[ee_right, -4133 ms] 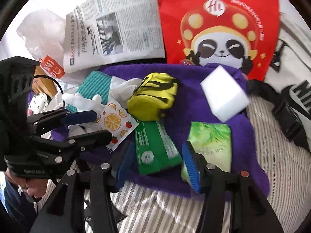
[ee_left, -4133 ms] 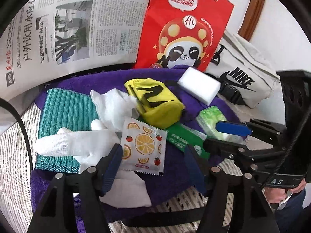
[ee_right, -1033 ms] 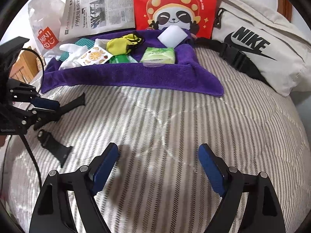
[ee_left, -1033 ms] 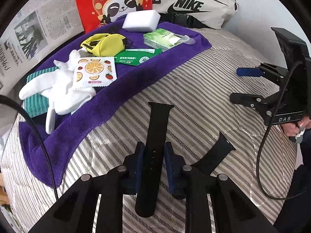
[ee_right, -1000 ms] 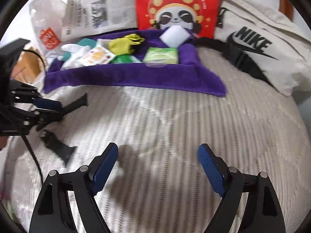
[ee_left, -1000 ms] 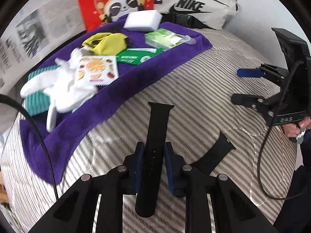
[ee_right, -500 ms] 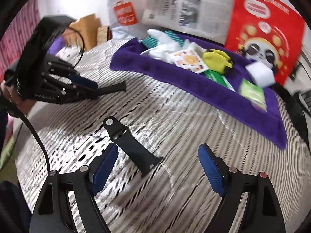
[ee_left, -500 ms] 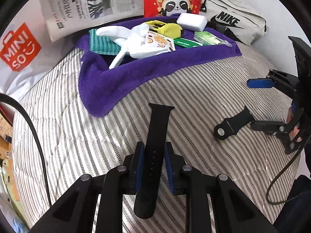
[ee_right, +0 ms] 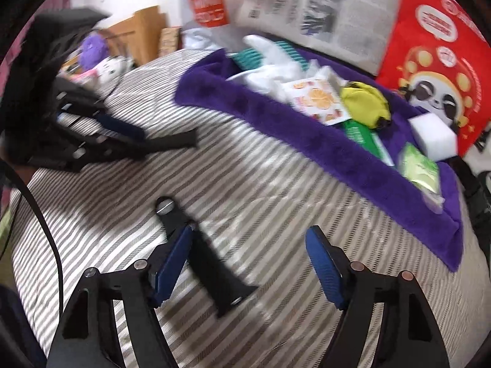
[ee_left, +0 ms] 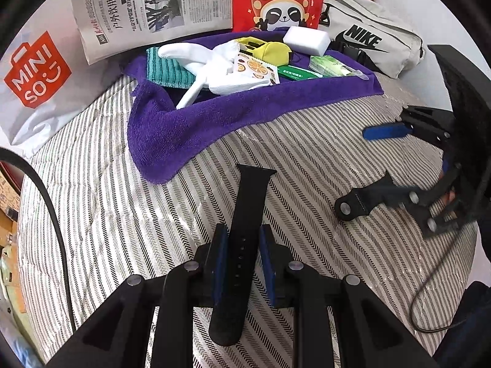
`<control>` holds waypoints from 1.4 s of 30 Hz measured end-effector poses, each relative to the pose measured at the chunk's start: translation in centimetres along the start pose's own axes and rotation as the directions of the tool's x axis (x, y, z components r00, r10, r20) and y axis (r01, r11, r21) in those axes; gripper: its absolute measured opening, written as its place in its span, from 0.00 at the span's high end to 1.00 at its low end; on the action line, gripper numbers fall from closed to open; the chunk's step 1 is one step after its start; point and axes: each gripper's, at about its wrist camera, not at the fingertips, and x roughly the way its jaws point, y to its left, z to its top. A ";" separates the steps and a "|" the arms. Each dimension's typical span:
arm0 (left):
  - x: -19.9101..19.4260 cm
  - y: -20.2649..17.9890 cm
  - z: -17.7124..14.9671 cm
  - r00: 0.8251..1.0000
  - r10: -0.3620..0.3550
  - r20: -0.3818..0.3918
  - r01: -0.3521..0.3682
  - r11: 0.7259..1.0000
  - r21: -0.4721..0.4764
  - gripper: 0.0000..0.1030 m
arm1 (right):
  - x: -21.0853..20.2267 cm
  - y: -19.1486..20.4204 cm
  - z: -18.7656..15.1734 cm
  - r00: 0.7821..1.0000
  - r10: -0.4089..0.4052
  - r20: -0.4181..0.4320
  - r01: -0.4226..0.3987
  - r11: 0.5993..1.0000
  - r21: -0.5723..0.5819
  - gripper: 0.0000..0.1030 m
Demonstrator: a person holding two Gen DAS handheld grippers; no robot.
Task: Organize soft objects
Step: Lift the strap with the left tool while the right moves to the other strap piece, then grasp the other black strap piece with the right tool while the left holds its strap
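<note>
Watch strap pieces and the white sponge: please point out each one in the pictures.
Held strap piece (ee_left: 250, 202), left wrist view, on its middle above the gripper.
Loose strap piece (ee_right: 211, 263), right wrist view, on its middle.
White sponge (ee_left: 307, 40), left wrist view, on its top face.

The red panda bag (ee_left: 277, 0) stands upright at the far edge of the striped bedcover (ee_left: 122, 220). The newspaper (ee_left: 147, 9) stands just beside the red panda bag, on its left. The MINISO bag (ee_left: 36, 70) lies further left of the red panda bag, beyond the newspaper. The grey Nike bag (ee_left: 368, 43) lies just right of the red panda bag. In the right wrist view, a cardboard box (ee_right: 144, 33) and a plush toy (ee_right: 110, 64) sit well to the left of the red panda bag; both are blurred.
</note>
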 end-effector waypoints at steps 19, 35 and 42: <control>-0.2 0.1 -0.4 1.000 -0.009 0.021 0.009 1.000 -0.007 0.80 | -0.6 2.3 0.0 0.997 0.057 -0.046 -0.061 0.994 -0.094 0.31; -0.1 0.3 -0.3 1.000 -0.018 0.025 0.019 0.999 -0.045 0.80 | 0.1 -1.8 -0.1 0.993 -0.102 -0.067 0.108 0.990 0.091 0.34; 0.0 0.1 -0.2 1.000 -0.010 0.016 0.010 0.999 -0.033 0.80 | 1.1 -2.8 1.4 0.990 -0.136 -0.048 0.136 0.991 0.005 0.33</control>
